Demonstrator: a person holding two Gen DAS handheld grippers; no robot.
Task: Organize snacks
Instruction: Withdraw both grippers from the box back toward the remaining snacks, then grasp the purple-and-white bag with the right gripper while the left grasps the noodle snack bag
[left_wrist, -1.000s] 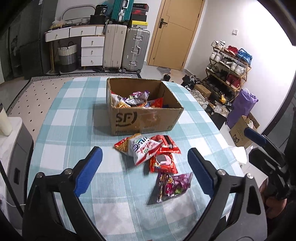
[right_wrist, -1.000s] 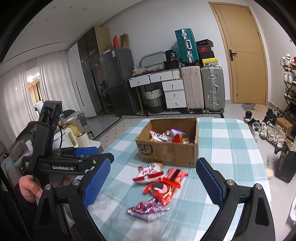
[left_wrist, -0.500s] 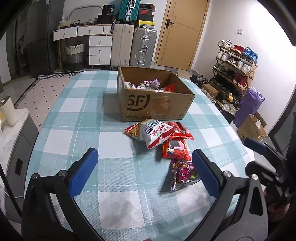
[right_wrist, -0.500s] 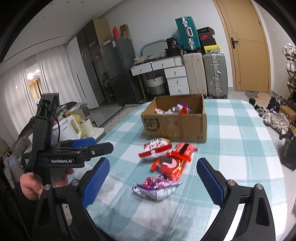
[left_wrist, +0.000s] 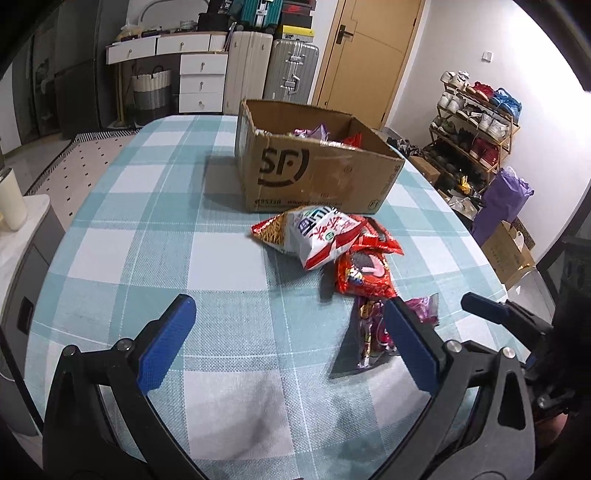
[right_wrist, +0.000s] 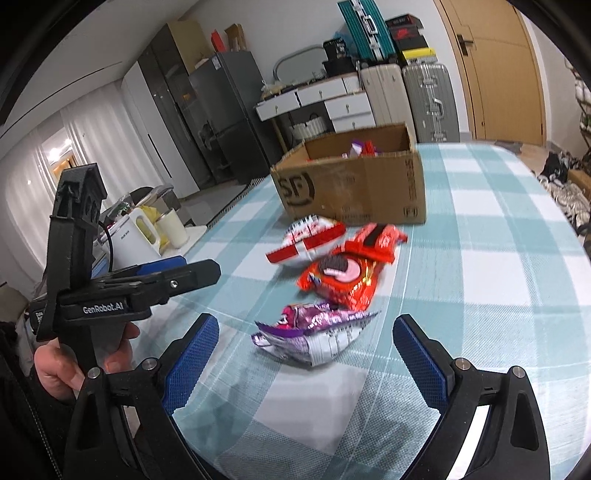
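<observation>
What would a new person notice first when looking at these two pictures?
First, the loose pile of shiny snack packets in the middle of the checked tablecloth: a white-and-red bag, an orange-red cookie pack and a purple packet nearest the cameras. Just behind them stands an open cardboard box with more snacks inside. Both tongs, left and right, are open and empty above the table.

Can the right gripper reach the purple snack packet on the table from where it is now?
Probably yes. The purple snack packet lies loose on the checked tablecloth, straight ahead of the right gripper, whose jaws stand open and empty. Nothing lies between them; the orange packet sits farther back.
</observation>
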